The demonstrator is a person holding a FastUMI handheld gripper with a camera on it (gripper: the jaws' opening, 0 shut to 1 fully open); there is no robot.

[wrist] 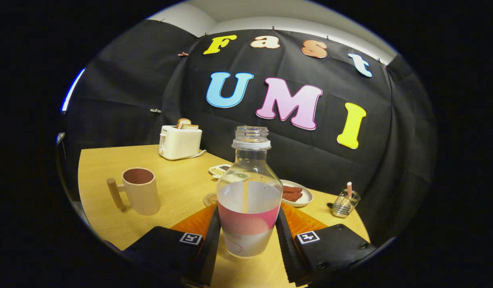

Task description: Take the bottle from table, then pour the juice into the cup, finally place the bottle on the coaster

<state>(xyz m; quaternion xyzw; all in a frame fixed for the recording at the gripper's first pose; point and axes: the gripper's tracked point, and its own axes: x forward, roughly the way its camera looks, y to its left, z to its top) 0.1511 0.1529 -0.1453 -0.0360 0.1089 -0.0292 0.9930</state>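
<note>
Bottle (249,192) upright, uncapped, between the jaws; both sides appear to press its lower body, base near the tabletop (178,188). Cup (140,191) left of bottle; coaster (210,199) just behind it.

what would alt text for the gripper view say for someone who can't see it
An uncapped clear bottle stands upright between the tongs, whose fingers sit against its sides on a wooden table. A mug stands ahead to one side, with a toaster holding toast beyond it and a plate of food behind the bottle.
</note>
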